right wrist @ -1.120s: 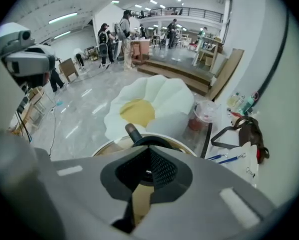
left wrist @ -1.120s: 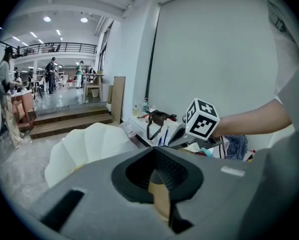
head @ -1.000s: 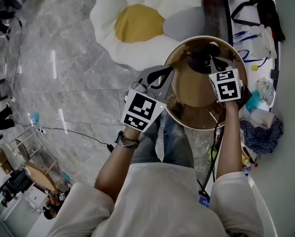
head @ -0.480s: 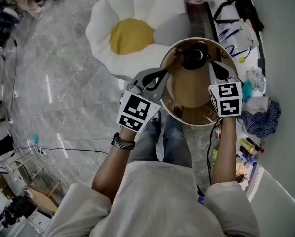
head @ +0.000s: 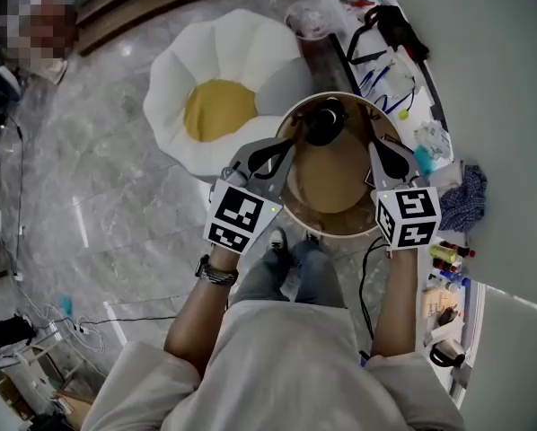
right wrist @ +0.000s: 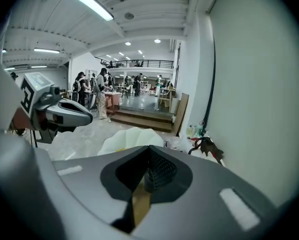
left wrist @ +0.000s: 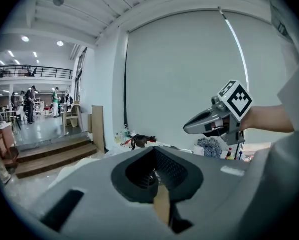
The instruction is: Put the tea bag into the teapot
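A dark teapot [head: 322, 122] stands at the far side of a round wooden table [head: 333, 206]. I can make out no tea bag in any view. My left gripper [head: 285, 144] hangs over the table's left rim, shut and empty. At the table's right rim is my right gripper [head: 377, 149], also shut and empty, to the right of the teapot. Both gripper views look level across the room. The left gripper view shows its own shut jaws [left wrist: 157, 184] and the right gripper [left wrist: 190, 127] beyond. The right gripper view shows its shut jaws [right wrist: 144, 184] and the left gripper [right wrist: 88, 118].
A white and yellow flower-shaped cushion [head: 216, 106] lies on the marble floor left of the table. A cluttered counter [head: 403, 70] with a black strap, a blue cloth [head: 462, 200] and small bottles runs along the right wall. The person's legs are under the table's near edge.
The head view has tilted, so the table sits lower and further left in the picture. The right gripper has drawn back from the teapot toward the table's right rim. Both grippers stay shut.
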Tool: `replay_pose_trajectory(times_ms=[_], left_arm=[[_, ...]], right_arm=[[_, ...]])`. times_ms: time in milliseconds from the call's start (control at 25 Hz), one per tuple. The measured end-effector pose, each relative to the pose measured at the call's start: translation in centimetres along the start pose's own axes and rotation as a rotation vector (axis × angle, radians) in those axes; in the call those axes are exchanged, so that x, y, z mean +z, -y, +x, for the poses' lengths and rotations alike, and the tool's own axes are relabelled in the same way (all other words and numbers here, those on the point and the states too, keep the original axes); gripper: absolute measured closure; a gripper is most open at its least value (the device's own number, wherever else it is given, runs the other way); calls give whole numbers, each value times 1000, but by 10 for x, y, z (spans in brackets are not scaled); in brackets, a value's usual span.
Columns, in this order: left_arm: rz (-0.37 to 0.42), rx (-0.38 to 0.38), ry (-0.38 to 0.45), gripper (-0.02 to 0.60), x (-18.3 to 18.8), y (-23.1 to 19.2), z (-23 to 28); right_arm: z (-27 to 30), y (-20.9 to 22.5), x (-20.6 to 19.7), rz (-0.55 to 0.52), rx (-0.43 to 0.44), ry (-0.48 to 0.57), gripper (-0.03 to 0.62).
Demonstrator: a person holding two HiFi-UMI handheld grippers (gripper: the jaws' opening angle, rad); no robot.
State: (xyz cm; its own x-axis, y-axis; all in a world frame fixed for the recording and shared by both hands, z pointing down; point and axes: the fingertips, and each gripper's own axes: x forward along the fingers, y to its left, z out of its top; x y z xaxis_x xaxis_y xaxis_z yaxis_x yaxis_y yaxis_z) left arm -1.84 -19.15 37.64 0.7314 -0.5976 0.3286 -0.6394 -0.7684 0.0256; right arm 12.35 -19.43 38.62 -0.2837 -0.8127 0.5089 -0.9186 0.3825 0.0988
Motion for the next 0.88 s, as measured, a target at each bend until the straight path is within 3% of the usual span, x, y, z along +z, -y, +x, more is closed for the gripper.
replay_pose_trajectory(times_ms=[400, 560, 880], left_arm=[[65, 5, 64, 576, 60, 29, -38], [79, 20, 94, 576, 87, 43, -78], [146, 45, 144, 577, 103, 118, -116]], right_arm=[[-85, -10, 45, 31, -23, 119, 588], [-129, -29, 71, 19, -41, 165, 588], [-215, -45, 71, -20, -49, 262, 588]])
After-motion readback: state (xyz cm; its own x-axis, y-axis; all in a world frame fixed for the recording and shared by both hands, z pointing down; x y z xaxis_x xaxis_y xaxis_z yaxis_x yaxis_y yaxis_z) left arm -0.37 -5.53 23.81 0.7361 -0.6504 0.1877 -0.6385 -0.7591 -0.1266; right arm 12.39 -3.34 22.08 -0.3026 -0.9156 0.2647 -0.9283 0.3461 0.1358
